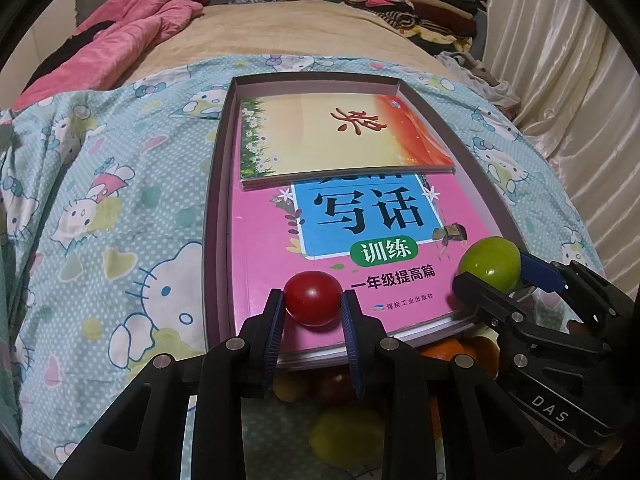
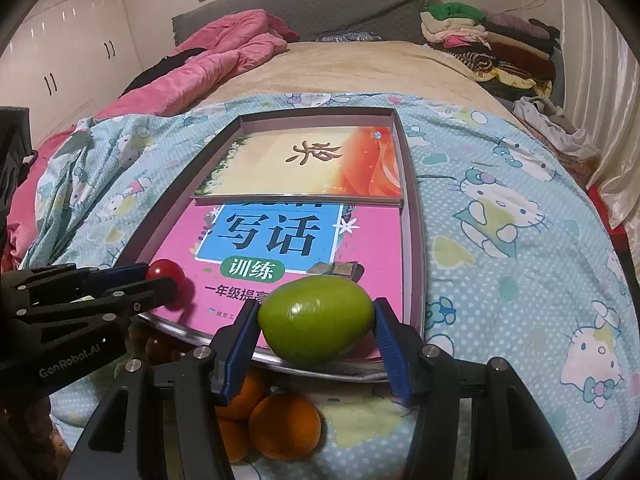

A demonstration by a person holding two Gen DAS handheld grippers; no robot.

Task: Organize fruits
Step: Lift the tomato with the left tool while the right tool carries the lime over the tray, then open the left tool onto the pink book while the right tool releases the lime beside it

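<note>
My left gripper (image 1: 313,308) is shut on a red tomato-like fruit (image 1: 313,298) above the near edge of a shallow box tray (image 1: 218,184); both show at the left of the right wrist view, gripper (image 2: 160,280), fruit (image 2: 166,270). My right gripper (image 2: 316,332) is shut on a green oval fruit (image 2: 316,318), also over the tray's near edge (image 2: 416,216); it shows in the left wrist view (image 1: 490,262). Several loose fruits lie on the bed below: oranges (image 2: 284,426), a yellow one (image 1: 348,434) and a dark red one (image 1: 334,386).
The tray holds a pink workbook (image 1: 340,240) with a yellow-orange book (image 1: 340,136) on top at its far end. It rests on a Hello Kitty quilt (image 1: 120,220). A pink duvet (image 1: 132,36) and a clothes pile (image 1: 420,0) lie at the bed's far end.
</note>
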